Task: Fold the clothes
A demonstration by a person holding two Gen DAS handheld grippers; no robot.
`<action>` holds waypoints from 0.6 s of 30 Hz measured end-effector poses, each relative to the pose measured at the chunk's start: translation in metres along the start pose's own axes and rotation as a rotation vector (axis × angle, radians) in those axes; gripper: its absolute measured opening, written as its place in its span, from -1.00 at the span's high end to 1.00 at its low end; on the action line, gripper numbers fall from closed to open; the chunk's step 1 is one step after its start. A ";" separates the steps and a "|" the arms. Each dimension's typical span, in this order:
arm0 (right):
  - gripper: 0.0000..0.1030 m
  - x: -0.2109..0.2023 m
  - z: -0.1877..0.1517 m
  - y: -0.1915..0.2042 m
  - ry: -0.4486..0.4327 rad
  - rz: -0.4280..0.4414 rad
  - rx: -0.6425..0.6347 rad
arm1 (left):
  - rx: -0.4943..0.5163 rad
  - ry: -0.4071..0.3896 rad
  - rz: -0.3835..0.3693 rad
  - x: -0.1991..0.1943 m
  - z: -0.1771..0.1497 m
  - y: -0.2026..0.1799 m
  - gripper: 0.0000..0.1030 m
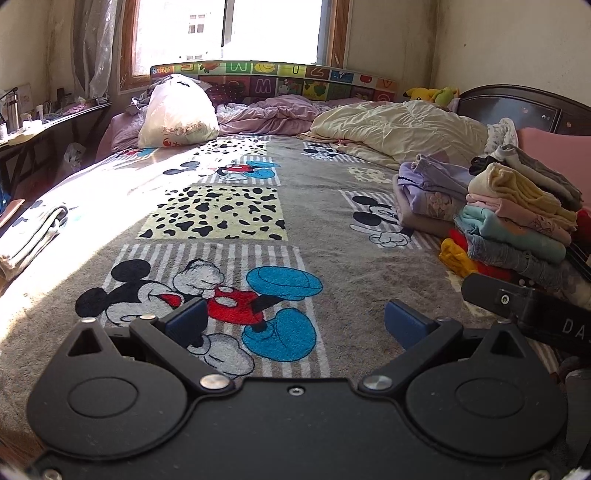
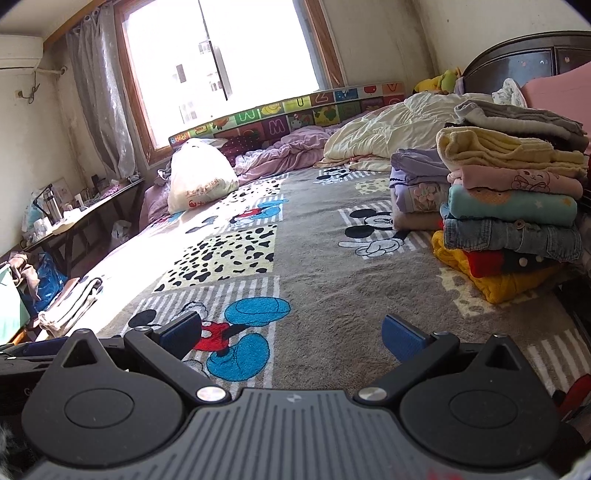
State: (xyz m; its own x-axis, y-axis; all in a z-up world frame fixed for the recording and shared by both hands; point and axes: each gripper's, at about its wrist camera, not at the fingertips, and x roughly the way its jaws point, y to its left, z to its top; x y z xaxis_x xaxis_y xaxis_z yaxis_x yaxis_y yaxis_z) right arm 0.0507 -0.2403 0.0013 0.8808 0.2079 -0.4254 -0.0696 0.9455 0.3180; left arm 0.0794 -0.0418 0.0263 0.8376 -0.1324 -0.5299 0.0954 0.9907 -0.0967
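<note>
The left gripper (image 1: 295, 323) is level and low, its blue-padded fingers (image 1: 186, 319) spread wide with nothing between them. The right gripper (image 2: 291, 336) sits just beside it, likewise level, fingers (image 2: 402, 338) wide apart and holding nothing.

Hard daylight pours through the blown-out window (image 1: 273, 26), bleaching the bed's (image 1: 332, 229) left edge. Its right side lies shaded. Fisheye bending curves both views' borders.

Right hand-held gripper (image 2: 295, 338) spread wide, empty, folded clothes stack (image 2: 513, 206) on blanket (image 2: 332, 288)
</note>
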 end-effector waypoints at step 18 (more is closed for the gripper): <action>-0.99 0.024 0.065 -0.205 -0.547 -0.205 0.357 | 0.061 -0.121 -0.426 0.088 0.094 -0.147 -0.99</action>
State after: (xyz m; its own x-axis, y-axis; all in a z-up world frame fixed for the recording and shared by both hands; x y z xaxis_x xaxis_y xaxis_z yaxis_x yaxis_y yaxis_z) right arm 0.1164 -0.4452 -0.0193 0.9761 -0.2121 -0.0473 0.2000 0.7920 0.5768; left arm 0.1900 -0.1960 0.0730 0.7733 -0.5279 -0.3512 0.4740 0.8492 -0.2327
